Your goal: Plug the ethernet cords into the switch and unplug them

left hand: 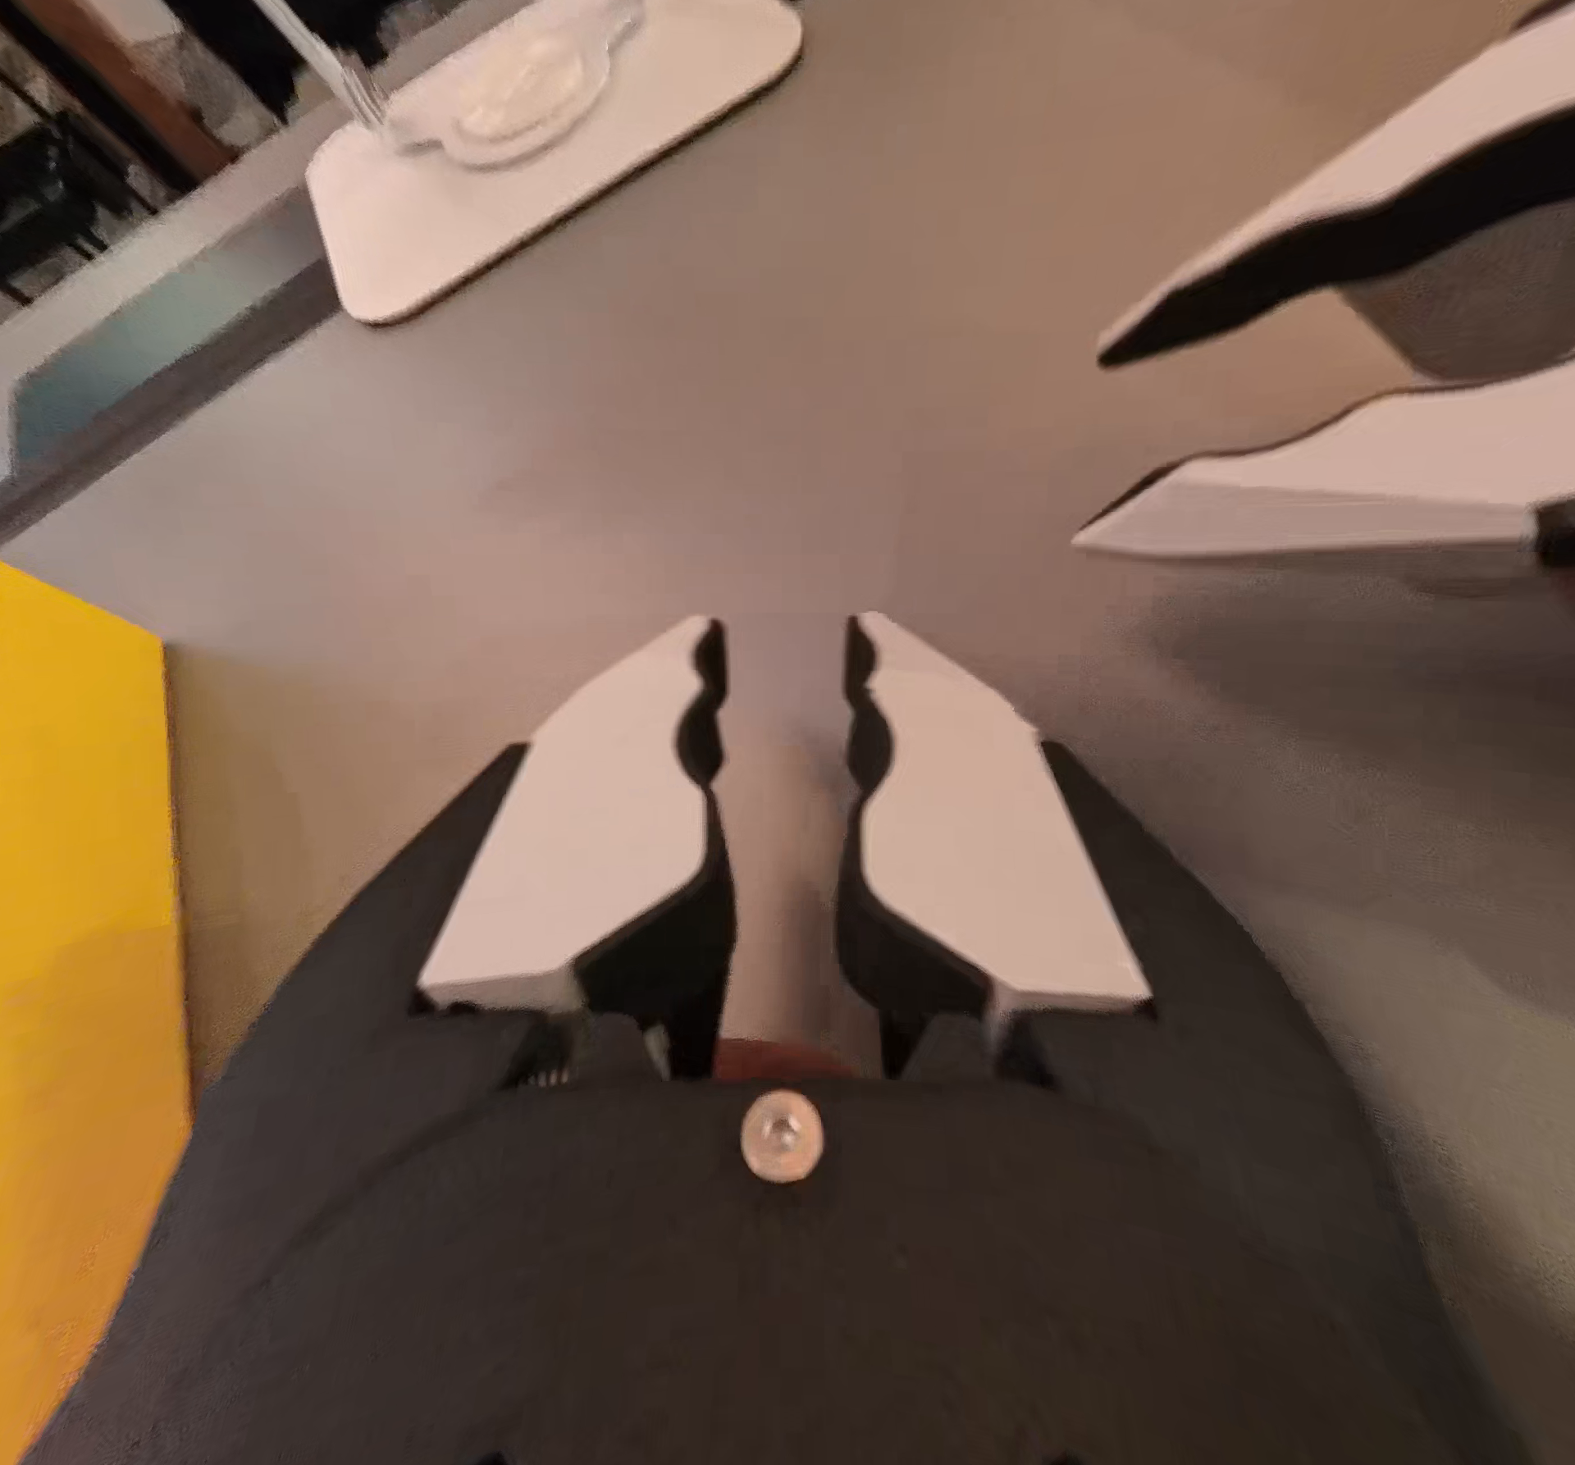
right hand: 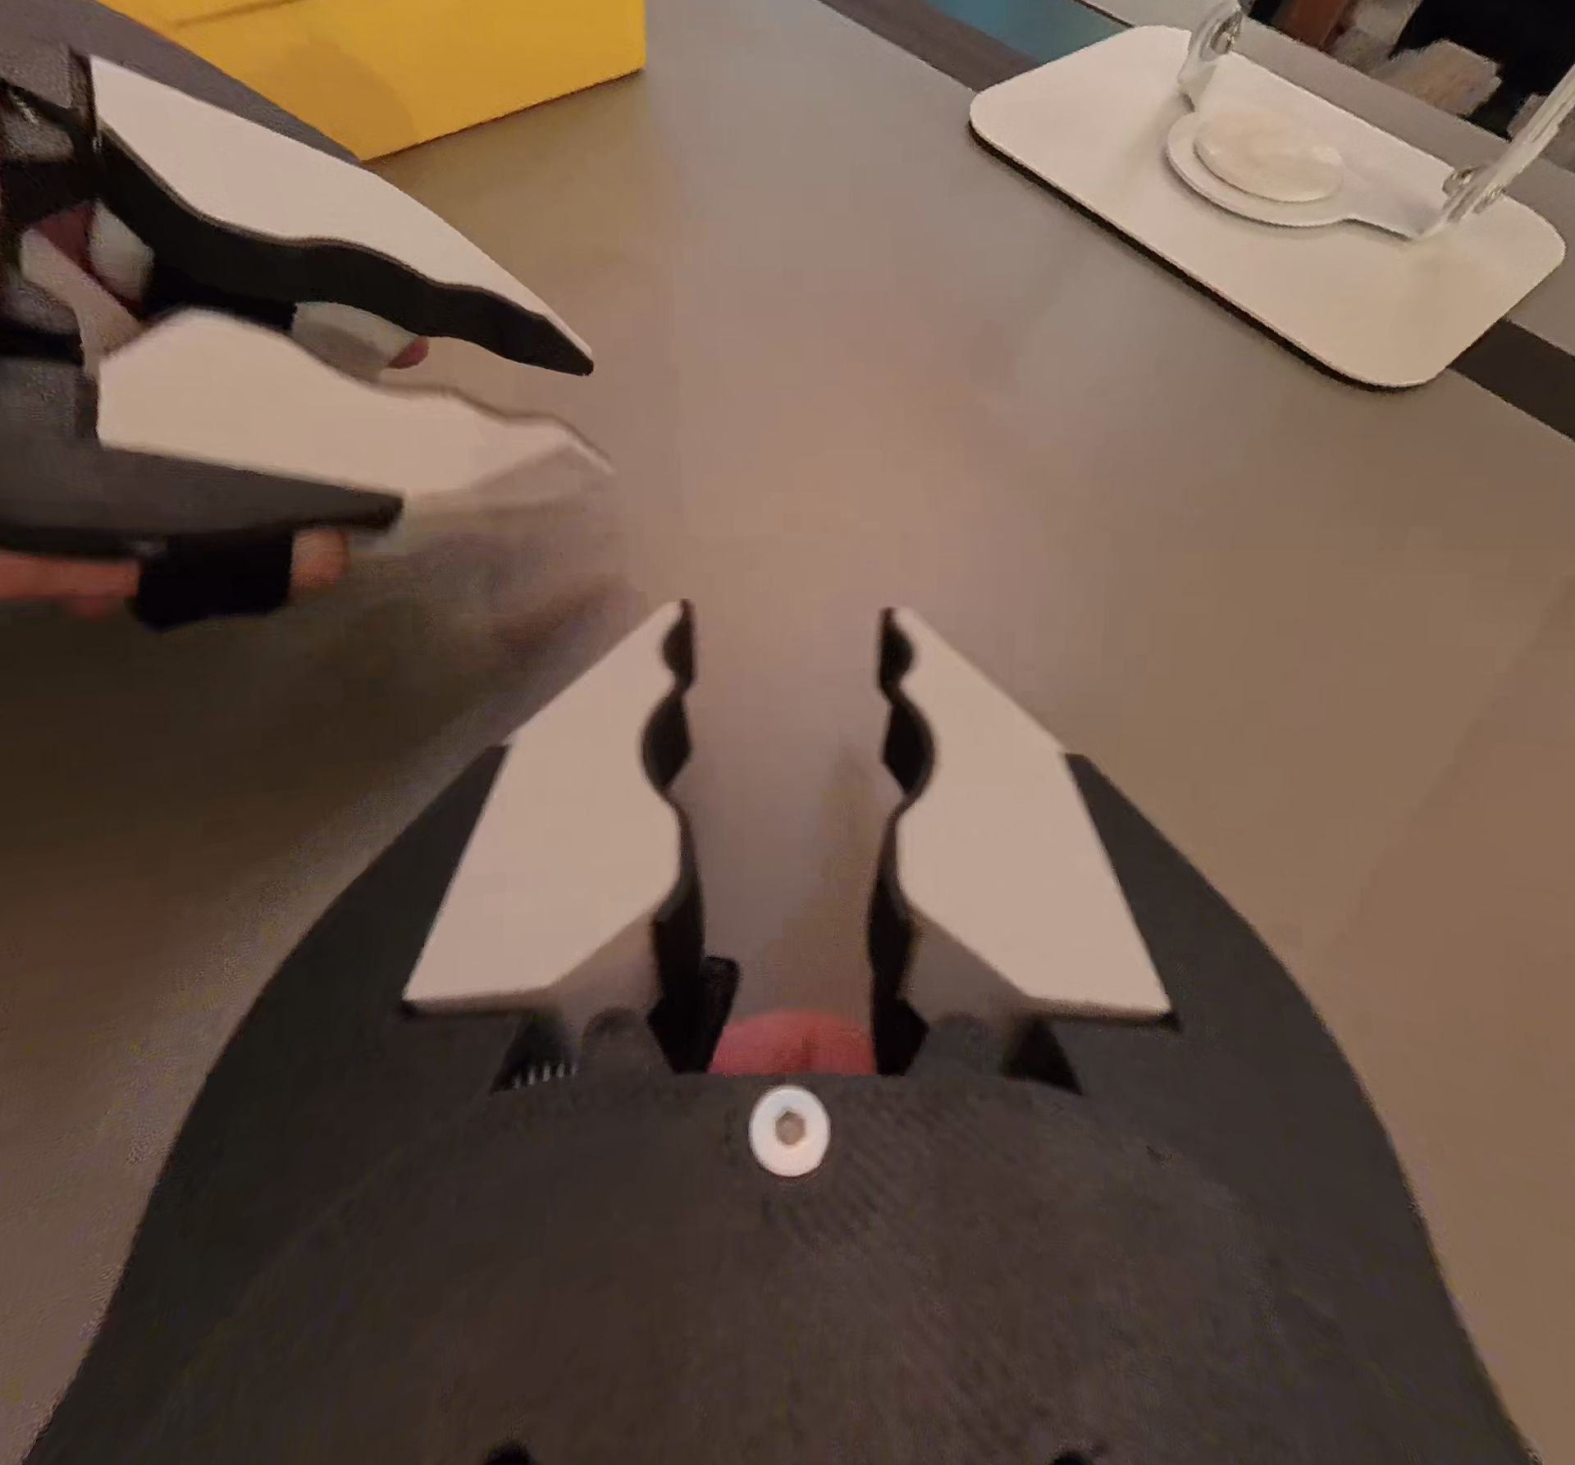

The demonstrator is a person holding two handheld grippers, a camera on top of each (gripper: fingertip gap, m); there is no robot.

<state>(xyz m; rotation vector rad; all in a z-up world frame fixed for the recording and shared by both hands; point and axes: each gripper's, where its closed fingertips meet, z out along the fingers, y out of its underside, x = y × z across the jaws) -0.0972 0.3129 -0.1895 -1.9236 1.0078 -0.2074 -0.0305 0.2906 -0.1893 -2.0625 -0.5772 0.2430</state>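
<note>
Grippers: left gripper [left hand: 784,631] parted over table [left hand: 852,401]; right gripper [right hand: 782,614] likewise.

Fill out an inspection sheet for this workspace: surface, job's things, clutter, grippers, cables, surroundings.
Surface: grey table, bare between the grippers.
Job's things: nothing seen; no switch or ethernet cords in either view.
Clutter: white stand base with clear uprights at the far edge; yellow box on the left side.
Grippers: left gripper open, empty; right gripper open, empty; both above the table, tips apart from each other.
Cables: nothing seen.
Surroundings: dark, blurred room beyond the table edge; details cannot be told.
</note>
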